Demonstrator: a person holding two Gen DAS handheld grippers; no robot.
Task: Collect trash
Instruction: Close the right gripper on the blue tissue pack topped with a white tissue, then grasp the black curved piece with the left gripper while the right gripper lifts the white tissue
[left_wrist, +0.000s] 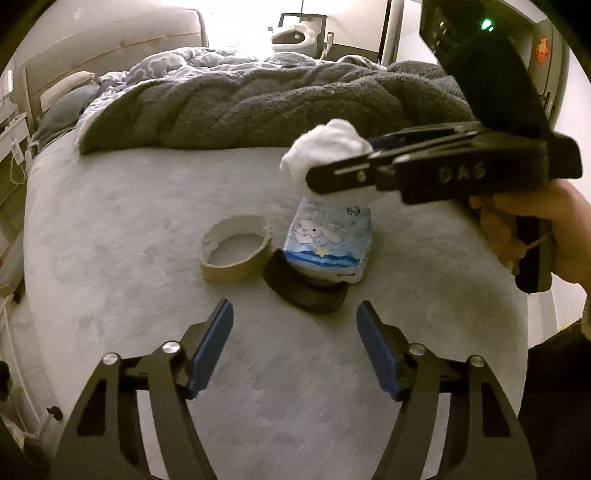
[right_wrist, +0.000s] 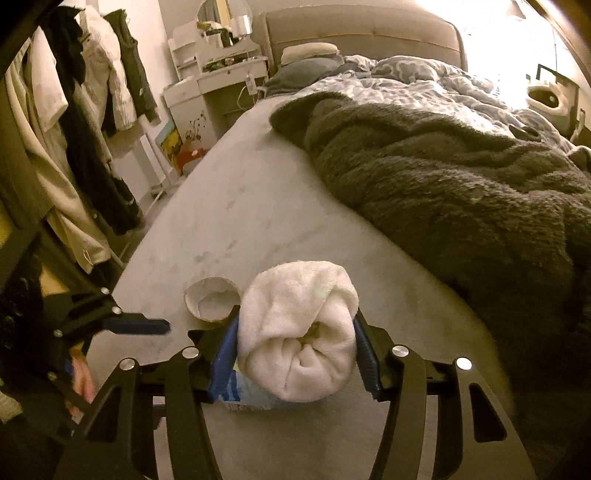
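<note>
The right gripper is clamping a white rolled cloth wad between its blue pads, one pad pressing each side of the wad. The wad is sitting clear of the bed surface, lifted above the items below it. In the left wrist view the same right gripper is entering from the right, with the wad protruding past its fingertips.

The left gripper is standing released, its blue pads spread wide and holding nothing. It is hovering low over the grey bed surface.

Directly ahead of the left gripper, a black curved object is lying on the bed. A blue cartoon-print packet is resting partly on top of it, just beyond. Ahead and to the left of the gripper, a flattened cardboard ring is lying just beside the packet. The wad is hanging above the packet's far end.

In the right wrist view the cardboard ring is lying ahead-left of the right gripper, and a strip of the packet is showing beneath the wad. A dark fleece blanket is covering the bed ahead-right.
</note>
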